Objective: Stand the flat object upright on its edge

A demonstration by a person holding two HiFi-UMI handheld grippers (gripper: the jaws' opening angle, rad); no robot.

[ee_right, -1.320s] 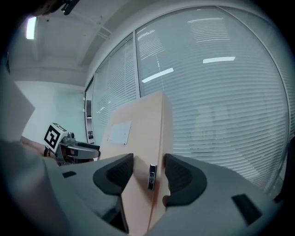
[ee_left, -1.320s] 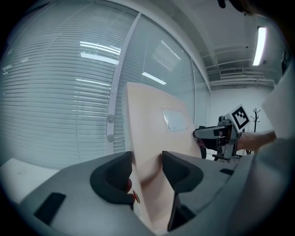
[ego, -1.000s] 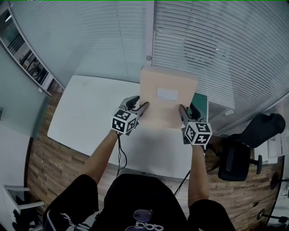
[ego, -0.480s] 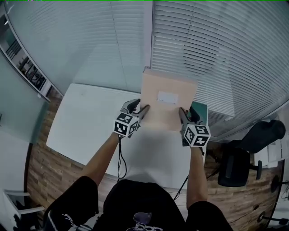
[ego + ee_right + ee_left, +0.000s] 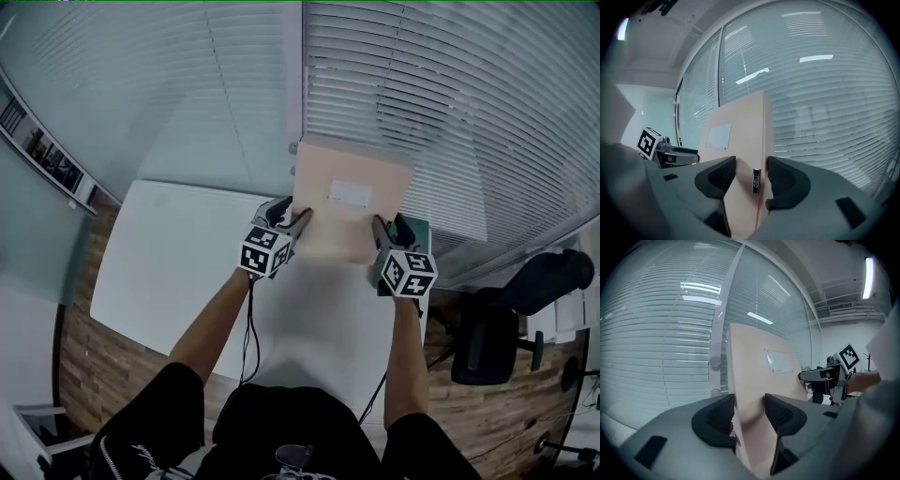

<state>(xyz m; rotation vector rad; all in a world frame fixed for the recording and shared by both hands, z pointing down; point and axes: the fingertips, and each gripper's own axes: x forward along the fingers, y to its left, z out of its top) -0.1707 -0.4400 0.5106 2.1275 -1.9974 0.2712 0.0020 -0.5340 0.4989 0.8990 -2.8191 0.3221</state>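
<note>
A flat tan box (image 5: 349,211) with a white label stands upright over the white table (image 5: 169,272), broad face toward me. My left gripper (image 5: 302,221) is shut on its left edge, and my right gripper (image 5: 381,229) is shut on its right edge. In the left gripper view the box (image 5: 757,371) runs between the left gripper's (image 5: 749,412) dark pads. In the right gripper view the box's (image 5: 740,131) narrow side sits pinched in the right gripper (image 5: 751,176). Whether its lower edge touches the table I cannot tell.
Closed window blinds (image 5: 450,112) rise just behind the box, with a white frame post (image 5: 292,94). A dark green thing (image 5: 419,230) lies at the table's far right. A black office chair (image 5: 492,337) stands right of the table on the wooden floor (image 5: 84,366).
Both grippers have carried the box a little farther out toward the blinds. The grip on both edges is the same, and the box stays upright.
</note>
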